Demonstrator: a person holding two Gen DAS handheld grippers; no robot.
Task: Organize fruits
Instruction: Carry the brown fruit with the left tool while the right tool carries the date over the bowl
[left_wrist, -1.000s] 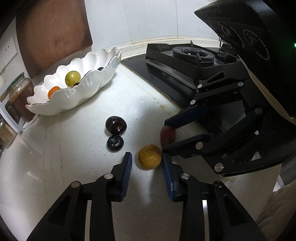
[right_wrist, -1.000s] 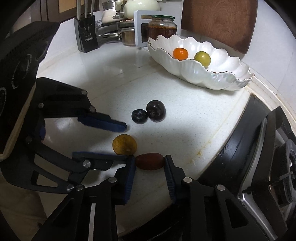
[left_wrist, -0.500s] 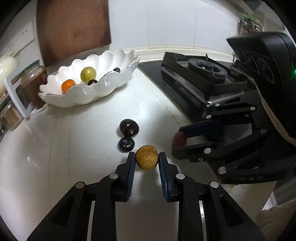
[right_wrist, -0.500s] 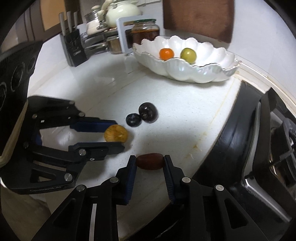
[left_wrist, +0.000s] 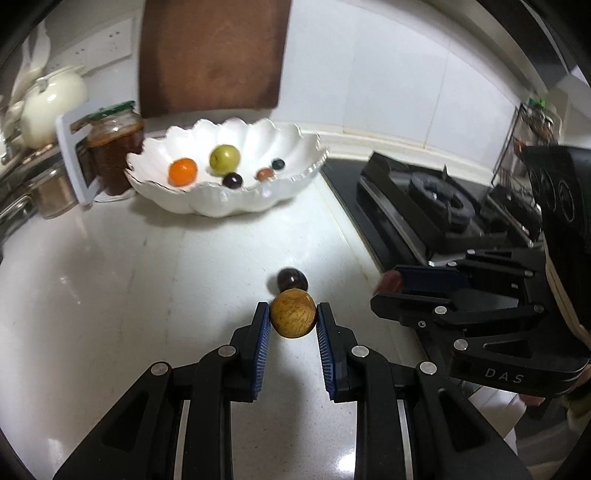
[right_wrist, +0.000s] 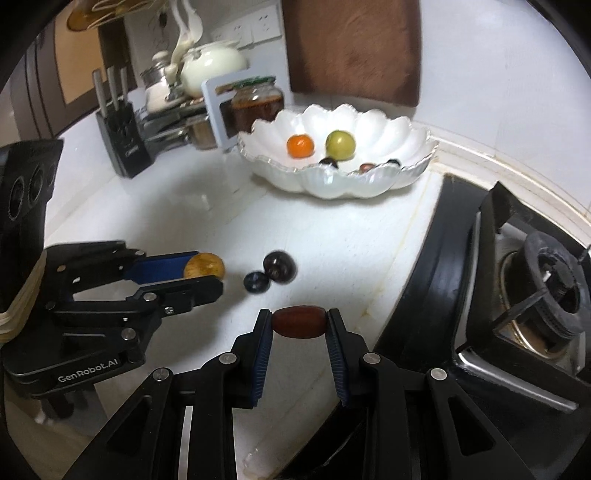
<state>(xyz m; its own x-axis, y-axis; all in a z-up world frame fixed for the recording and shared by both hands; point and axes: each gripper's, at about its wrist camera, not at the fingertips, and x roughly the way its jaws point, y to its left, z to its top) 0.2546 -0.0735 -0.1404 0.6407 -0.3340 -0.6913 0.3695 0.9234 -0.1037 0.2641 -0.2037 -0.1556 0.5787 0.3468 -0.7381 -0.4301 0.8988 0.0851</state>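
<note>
A round yellow-brown fruit (left_wrist: 293, 313) is pinched between the blue pads of the left gripper (left_wrist: 292, 317), clear of the white speckled countertop (left_wrist: 147, 295). A smooth oblong red-brown fruit (right_wrist: 299, 321) is clamped end to end by the right gripper (right_wrist: 299, 326). The white scalloped ceramic bowl (right_wrist: 369, 184), already holding an orange fruit (right_wrist: 300, 145) and a green one (right_wrist: 340, 144), stands well apart at the back. The oblong fruit is gripped only at its rounded tips, so it could be squeezed out sideways during the carry. The two grippers could be knocked together over the bowl. The dark plum (right_wrist: 279, 266) and the blue-black berry (right_wrist: 256, 282) on the counter could be nudged into rolling.
</note>
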